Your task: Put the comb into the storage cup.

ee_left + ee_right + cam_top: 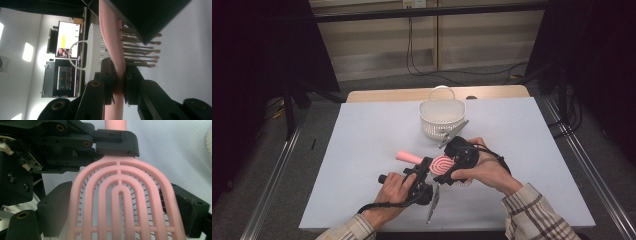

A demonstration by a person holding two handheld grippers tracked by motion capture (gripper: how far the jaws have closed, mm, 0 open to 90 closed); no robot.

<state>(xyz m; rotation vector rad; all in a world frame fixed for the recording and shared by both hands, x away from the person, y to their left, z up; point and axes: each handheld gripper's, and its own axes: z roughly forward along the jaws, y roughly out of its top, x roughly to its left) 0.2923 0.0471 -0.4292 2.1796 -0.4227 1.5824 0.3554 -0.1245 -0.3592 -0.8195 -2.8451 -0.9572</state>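
- Table (362,150): flat, matte, pale grey-blue sheet over a wooden top whose tan strip shows along the far edge
- Basket (441,119): white plastic, rounded tub with slotted walls and a thin loop handle, standing near the middle of the far edge
- Brush (442,164): pink plastic, smooth and slightly glossy; its head is an oval of nested arched ribs with open gaps between them, thin dark bristles with small rounded tips stand out from one face, and a straight round handle runs off toward the left edge; it is held just above the table, nearer the near edge than the far one, in front of the basket
- Left gripper (424,167): black hard plastic with bolted links; its jaws are pressed together on the brush at the neck, where handle meets head, pads flat against both sides
- Right gripper (451,167): same black build; its jaws are spread wide on either side of the brush head; whether the pads press its rim I cannot tell
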